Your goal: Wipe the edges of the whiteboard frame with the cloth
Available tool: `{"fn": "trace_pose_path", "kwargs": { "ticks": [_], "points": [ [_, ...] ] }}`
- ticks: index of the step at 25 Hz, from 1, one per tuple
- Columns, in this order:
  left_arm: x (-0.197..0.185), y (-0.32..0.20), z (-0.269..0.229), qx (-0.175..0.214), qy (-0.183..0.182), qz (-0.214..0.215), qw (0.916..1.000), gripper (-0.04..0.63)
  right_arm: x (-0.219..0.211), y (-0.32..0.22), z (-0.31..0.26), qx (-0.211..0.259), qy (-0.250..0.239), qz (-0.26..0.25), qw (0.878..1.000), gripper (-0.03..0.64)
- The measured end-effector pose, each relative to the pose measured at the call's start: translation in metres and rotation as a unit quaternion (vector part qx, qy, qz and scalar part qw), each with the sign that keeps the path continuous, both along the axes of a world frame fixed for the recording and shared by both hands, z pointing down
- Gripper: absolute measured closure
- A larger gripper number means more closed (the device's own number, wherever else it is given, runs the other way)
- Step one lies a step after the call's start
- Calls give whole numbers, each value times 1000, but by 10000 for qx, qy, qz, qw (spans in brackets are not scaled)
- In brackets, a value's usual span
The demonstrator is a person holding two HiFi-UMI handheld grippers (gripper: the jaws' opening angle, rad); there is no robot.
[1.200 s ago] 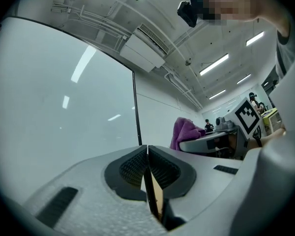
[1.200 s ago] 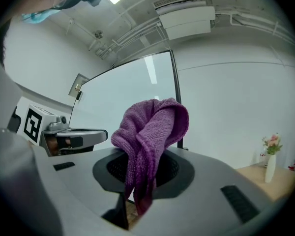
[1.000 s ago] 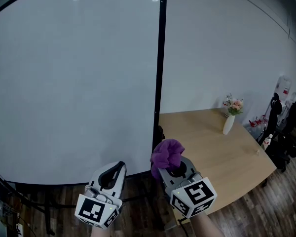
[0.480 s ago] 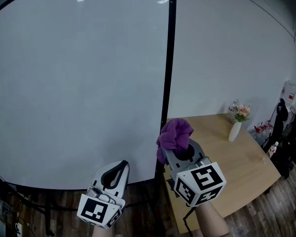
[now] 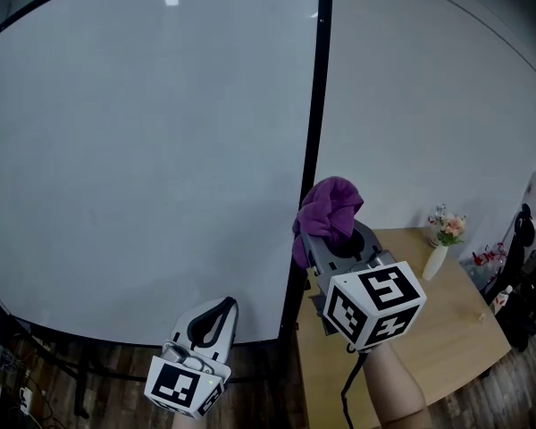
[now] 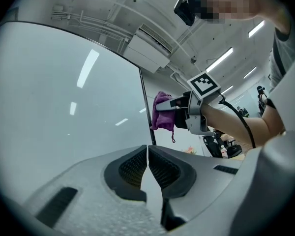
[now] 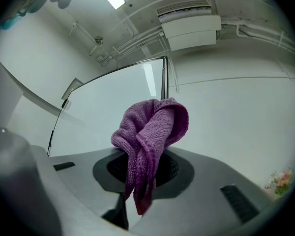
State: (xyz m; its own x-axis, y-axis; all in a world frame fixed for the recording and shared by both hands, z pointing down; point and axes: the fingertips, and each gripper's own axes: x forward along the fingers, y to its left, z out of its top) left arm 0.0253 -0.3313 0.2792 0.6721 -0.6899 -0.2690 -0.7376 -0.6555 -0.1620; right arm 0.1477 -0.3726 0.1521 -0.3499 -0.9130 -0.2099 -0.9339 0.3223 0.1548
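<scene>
- Frame [image 5: 314,132]: black, plain; the landmark for what follows.
- Whiteboard [image 5: 143,150], left of the frame: pale grey-white, unmarked.
- Cloth [image 5: 329,211], against the frame: purple, fine knitted weave.
- Right gripper [image 5: 338,245], just right of the frame: grey body, black ribbed pads; cube white with black square markers.
- Left gripper [image 5: 213,307], left of the frame: light grey shell, black pads; cube likewise black on white.
- Table [image 5: 402,347], right of the frame: light tan wood.
- Vase [image 5: 436,262], right of the frame: white; flowers [image 5: 447,226] pink.
- Floor [image 5: 89,374], below the frame: dark brown planks.
</scene>
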Motion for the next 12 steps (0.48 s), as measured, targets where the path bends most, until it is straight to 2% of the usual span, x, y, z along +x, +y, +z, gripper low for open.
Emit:
{"fn": "trace_pose_path", "kwargs": {
  "ticks": [12],
  "points": [
    [-4,-5,-2,24,38,-429,9991,578,7,-18,-73,596,227,-23,9980,535]
  ]
}}
